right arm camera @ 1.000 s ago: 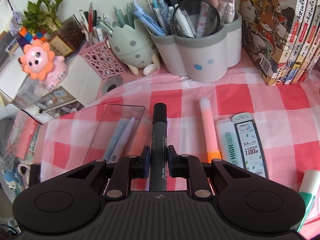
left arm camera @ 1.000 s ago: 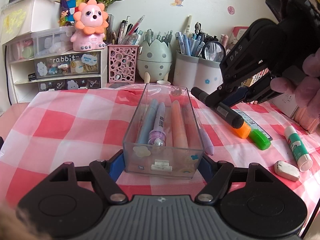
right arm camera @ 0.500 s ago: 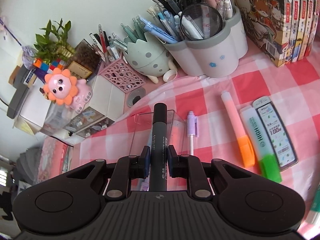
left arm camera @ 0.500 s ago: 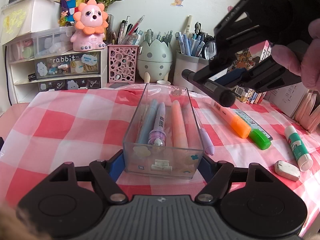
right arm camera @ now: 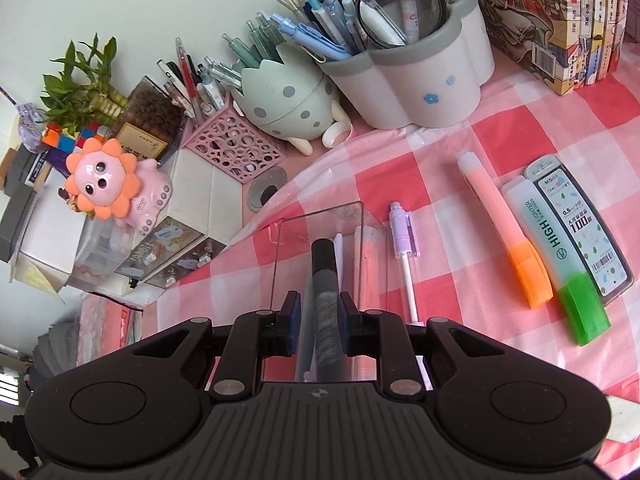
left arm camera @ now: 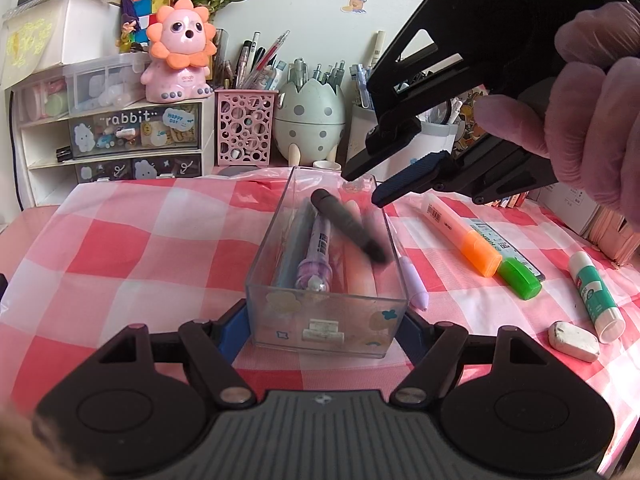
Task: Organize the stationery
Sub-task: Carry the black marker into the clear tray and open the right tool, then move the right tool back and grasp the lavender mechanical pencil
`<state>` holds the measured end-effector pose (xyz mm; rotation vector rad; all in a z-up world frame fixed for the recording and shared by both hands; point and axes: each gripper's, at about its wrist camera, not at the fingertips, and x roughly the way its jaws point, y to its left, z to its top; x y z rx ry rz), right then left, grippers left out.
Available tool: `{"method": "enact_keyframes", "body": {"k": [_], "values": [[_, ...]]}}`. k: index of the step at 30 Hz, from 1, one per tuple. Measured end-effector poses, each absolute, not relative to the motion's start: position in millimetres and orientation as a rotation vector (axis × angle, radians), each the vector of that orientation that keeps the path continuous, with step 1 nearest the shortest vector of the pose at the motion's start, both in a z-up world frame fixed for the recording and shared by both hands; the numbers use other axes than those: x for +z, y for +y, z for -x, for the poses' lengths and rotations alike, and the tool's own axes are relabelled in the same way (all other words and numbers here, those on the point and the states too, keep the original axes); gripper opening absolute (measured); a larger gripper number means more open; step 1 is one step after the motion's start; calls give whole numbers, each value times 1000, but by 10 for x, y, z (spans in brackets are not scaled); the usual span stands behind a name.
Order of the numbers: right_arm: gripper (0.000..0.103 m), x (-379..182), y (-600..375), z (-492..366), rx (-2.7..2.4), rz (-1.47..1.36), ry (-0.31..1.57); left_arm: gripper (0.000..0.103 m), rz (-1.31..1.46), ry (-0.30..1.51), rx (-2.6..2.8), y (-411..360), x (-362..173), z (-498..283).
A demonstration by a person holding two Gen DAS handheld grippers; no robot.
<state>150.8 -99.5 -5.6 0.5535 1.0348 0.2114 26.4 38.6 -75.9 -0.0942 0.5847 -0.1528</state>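
Jaws of the right gripper (left arm camera: 366, 188) are opening above the far end of the clear plastic box (left arm camera: 326, 322); the black marker (left arm camera: 348, 226), blurred, is clear of the pads and lies slantwise in the box over the pens already there. Jaws of the left gripper (left arm camera: 326, 330) are clamped on the box's near end, holding it on the checked worktop (left arm camera: 132, 240). Beside the box lies a lilac pen (right arm camera: 404, 252), and farther right an orange highlighter (right arm camera: 508, 236), a green highlighter (right arm camera: 560, 268), a glue stick (left arm camera: 596, 292) and an eraser (left arm camera: 574, 340).
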Motion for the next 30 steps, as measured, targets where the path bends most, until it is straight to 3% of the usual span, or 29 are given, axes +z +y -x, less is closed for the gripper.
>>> {"method": "enact_keyframes", "body": {"k": [6, 22, 30], "values": [[26, 8, -1015, -1490, 226, -526, 1009, 49, 93, 584, -153, 386, -758, -261], [62, 50, -1230, -1325, 197, -368, 890, 49, 100, 582, -154, 393, -756, -260], [66, -169, -1267, -1200, 217, -183, 854, 49, 101, 582, -153, 397, -755, -260]]}}
